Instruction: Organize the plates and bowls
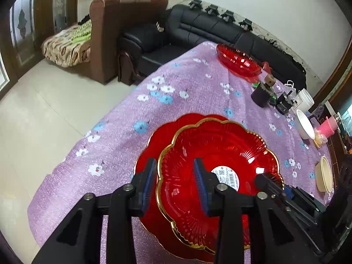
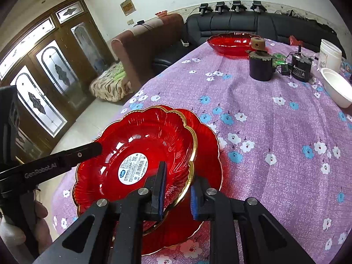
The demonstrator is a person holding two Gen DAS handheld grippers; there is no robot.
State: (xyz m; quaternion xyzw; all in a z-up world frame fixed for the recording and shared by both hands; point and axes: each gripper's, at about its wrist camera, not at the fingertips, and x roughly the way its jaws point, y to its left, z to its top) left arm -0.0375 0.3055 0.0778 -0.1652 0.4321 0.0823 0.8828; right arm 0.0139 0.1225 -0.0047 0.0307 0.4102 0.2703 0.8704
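Note:
A red gold-rimmed scalloped plate (image 1: 220, 167) with a white label sits on a second red plate (image 1: 151, 140) on the purple floral tablecloth. My left gripper (image 1: 176, 184) is open, its fingers straddling the upper plate's near left rim. My right gripper (image 2: 176, 195) is open, its fingers either side of the upper plate's (image 2: 136, 154) right rim; the lower plate (image 2: 209, 154) shows beneath. The left gripper's finger (image 2: 88, 150) reaches over the plate's left edge in the right wrist view. A third red plate (image 1: 238, 60) lies at the far end, also seen in the right wrist view (image 2: 231, 43).
A white bowl (image 2: 336, 90), white tub (image 2: 330, 54), dark cylinder (image 2: 261, 68) and black motor (image 2: 302, 66) stand at the right. A cream bowl (image 1: 324, 177) lies near the right edge. Sofas (image 1: 198, 28) stand beyond the table.

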